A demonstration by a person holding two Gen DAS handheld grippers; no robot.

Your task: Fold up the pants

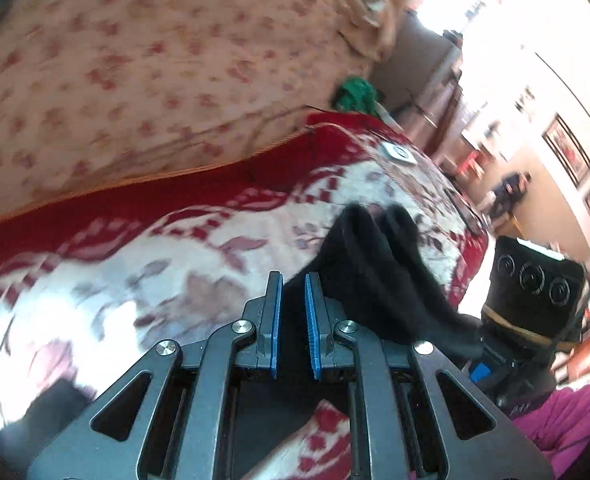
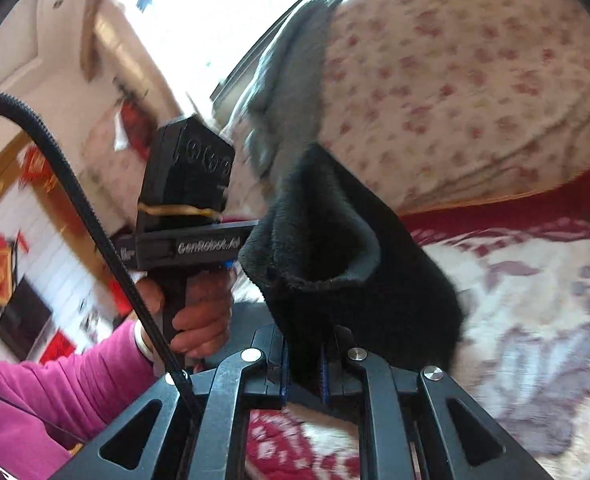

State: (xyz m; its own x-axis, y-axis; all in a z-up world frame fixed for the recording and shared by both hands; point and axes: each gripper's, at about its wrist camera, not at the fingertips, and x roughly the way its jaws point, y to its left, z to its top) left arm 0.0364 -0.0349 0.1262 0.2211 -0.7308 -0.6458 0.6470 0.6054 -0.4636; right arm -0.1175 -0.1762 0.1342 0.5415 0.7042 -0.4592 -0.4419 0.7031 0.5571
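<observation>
Left claw [image 1: 293, 296] is clamped on black fleece pants [image 1: 375, 272], with dark fabric filling the narrow gap between its blue pads [image 1: 312, 320]. Right claw [image 2: 304, 356] is likewise closed on the pants [image 2: 335, 248], the cloth bunched between its fingers and rising in a loose fold that shows a grey inner face. Both views place the garment lifted clear above the bed, hanging between the two tools, which sit near each other.

Beneath lies a red and white patterned blanket [image 1: 183, 240], bordered by a peach floral bedcover [image 1: 135, 60]. A green cloth item [image 1: 355, 94] rests at the far edge of the bed; its nature cannot be determined.

From the right wrist view, the person's left hand [image 2: 203, 312] grips the handle of the other tool, with a pink sleeve [image 2: 55, 384] and a pale bangle at the wrist. A black cable [image 2: 95, 216] crosses that view. Background detail is motion-blurred.
</observation>
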